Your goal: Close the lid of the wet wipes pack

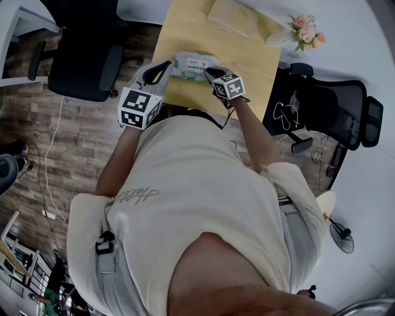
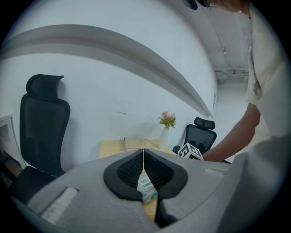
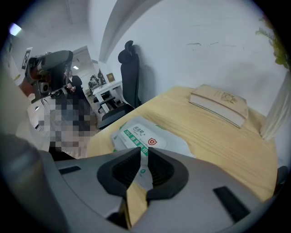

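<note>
A white wet wipes pack [image 1: 194,64] with green print lies near the front edge of the wooden table [image 1: 247,55]. In the right gripper view its lid [image 3: 140,135] with a red shield mark lies flat on the pack [image 3: 175,142]. My left gripper [image 1: 166,65] is at the pack's left end, jaws together; a strip of the pack [image 2: 146,189] shows below its tips [image 2: 143,152]. My right gripper [image 1: 210,73] is at the pack's right near corner. Its jaws [image 3: 144,150] stand shut just above the pack's near edge, holding nothing.
A tan book [image 1: 233,17] lies at the table's far side, with a white vase of pink flowers [image 1: 302,31] at the far right corner. Black office chairs stand left [image 1: 86,55] and right [image 1: 333,111] of the table. A cable [image 1: 52,148] runs over the wooden floor.
</note>
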A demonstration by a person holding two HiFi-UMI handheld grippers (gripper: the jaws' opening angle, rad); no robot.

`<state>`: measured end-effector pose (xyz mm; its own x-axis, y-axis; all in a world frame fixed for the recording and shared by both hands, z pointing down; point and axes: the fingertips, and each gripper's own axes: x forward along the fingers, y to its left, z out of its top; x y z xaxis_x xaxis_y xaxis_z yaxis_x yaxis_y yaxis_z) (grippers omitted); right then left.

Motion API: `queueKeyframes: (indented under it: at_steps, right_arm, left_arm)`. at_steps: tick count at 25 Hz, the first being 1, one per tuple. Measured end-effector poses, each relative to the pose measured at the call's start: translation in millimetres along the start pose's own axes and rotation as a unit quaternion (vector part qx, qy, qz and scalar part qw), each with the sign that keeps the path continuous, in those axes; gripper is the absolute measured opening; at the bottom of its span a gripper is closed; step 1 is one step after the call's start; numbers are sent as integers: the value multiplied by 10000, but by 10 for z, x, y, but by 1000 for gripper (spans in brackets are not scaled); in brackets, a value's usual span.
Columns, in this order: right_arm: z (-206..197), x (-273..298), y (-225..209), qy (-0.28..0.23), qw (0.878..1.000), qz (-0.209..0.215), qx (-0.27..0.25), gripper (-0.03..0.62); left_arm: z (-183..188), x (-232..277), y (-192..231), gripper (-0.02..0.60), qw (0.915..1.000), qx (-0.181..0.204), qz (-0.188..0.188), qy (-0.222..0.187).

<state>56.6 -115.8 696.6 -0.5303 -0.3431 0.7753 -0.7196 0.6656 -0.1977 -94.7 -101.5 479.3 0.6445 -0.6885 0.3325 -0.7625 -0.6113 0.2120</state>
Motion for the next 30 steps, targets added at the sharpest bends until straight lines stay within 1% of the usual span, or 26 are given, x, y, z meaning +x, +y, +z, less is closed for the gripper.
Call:
queueKeyframes:
  at_steps: [10, 15, 19, 21, 23, 27, 30]
  right_arm:
    - [-75, 74, -53, 190, 9996, 70, 184, 35]
    - [-79, 99, -72, 259, 9993, 3, 287, 35]
    - [-72, 81, -77, 294, 9992, -9, 266, 34]
    - [-52, 38, -66, 265, 9994, 7, 234, 31]
    - [-7, -8, -56, 188, 9995, 15, 259, 3]
    - [135, -88, -49, -32, 9992, 77, 401, 3]
    - [206, -154, -50, -90, 9991, 60, 417, 2]
  left_arm:
    - [-12, -8, 29, 17, 9999, -59, 112, 14]
    - [-31, -32, 39, 17, 9998, -78, 164, 19]
    - [-17, -53, 54, 17, 9997, -83, 209, -20]
    - [-13, -63, 55, 17, 9997, -89, 215, -33]
    - [-8, -67, 66, 17, 9997, -89, 217, -48]
    - [19, -26, 81, 17, 9997, -89, 195, -108]
    - [26, 3, 53, 17, 9997, -104, 150, -136]
